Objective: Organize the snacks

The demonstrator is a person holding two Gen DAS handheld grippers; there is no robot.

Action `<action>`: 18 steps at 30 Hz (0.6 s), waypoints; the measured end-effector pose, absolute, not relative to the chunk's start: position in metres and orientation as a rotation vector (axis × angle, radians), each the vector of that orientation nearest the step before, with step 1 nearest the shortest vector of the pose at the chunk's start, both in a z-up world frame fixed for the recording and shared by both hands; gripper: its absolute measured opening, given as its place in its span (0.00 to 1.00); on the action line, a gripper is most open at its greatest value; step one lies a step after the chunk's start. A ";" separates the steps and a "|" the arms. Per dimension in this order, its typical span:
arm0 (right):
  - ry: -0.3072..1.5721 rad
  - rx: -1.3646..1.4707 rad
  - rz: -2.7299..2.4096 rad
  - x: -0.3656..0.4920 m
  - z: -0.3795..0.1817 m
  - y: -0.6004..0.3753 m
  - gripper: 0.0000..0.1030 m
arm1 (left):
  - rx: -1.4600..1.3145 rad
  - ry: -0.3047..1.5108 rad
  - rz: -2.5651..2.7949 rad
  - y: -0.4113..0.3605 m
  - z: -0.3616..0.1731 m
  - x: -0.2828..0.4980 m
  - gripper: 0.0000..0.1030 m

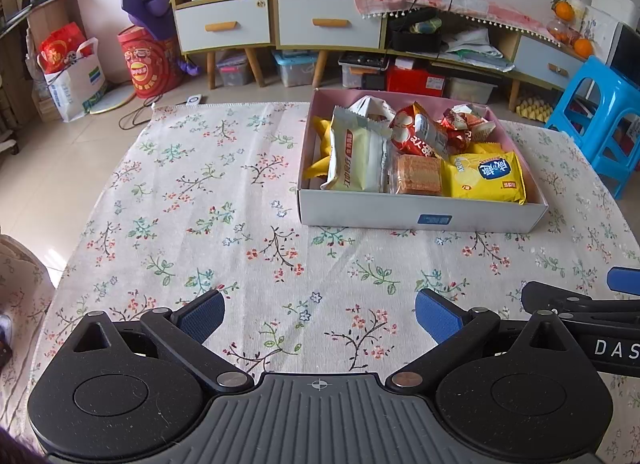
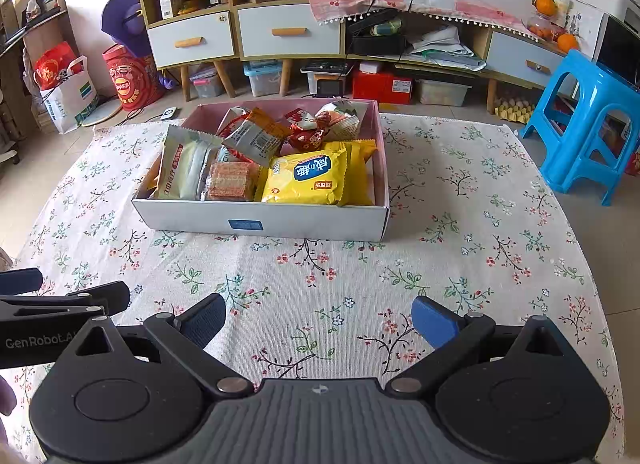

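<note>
Here you held both grippers low over the near edge of the table [image 2: 460, 224], side by side and well back from the work. Your left gripper [image 1: 319, 314] had its blue-padded fingers spread wide with nothing between them, and your right gripper [image 2: 318, 316] was likewise parted and empty, so neither was carrying a snack.

The snacks sat together in the shallow white cardboard box with a pink lining [image 2: 260, 222], which rested on the floral tablecloth [image 1: 180, 204] toward the far side of the table. Inside it, a yellow biscuit packet with a blue label [image 2: 308, 178] lay flat at the front right, a clear-wrapped stack of orange wafers [image 2: 232, 182] just beside it, and a long cream-coloured packet [image 1: 354, 154] leaned against the left wall. A red and white packet [image 1: 416, 134] was piled loosely behind them, with small red-wrapped sweets [image 2: 310, 134] at the back.

No packet lay on the cloth outside the box, so the gathering looked largely done. The wide-spread fingers and the withdrawn position suited either a rest or a fresh reach to straighten the heap.
</note>
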State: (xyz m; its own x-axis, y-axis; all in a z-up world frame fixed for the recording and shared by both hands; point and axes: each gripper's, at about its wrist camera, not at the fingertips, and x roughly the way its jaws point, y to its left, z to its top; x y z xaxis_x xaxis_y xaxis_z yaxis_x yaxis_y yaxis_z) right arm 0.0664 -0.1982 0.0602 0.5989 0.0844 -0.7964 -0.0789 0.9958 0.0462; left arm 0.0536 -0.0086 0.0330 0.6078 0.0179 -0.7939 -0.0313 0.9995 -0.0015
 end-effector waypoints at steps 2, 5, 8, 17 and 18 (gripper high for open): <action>0.926 0.009 0.094 0.067 0.060 -0.199 0.87 | -0.015 0.917 0.028 -0.009 0.033 0.054 0.99; 0.928 0.012 0.093 0.066 0.059 -0.199 0.87 | -0.015 0.917 0.029 -0.009 0.033 0.054 0.99; 0.928 0.011 0.093 0.066 0.059 -0.199 0.87 | -0.015 0.917 0.029 -0.009 0.033 0.054 0.99; 0.929 0.008 0.092 0.066 0.059 -0.199 0.87 | -0.017 0.923 0.028 -0.010 0.029 0.052 0.99; 0.929 0.009 0.092 0.066 0.059 -0.199 0.87 | -0.016 0.923 0.028 -0.010 0.029 0.052 0.99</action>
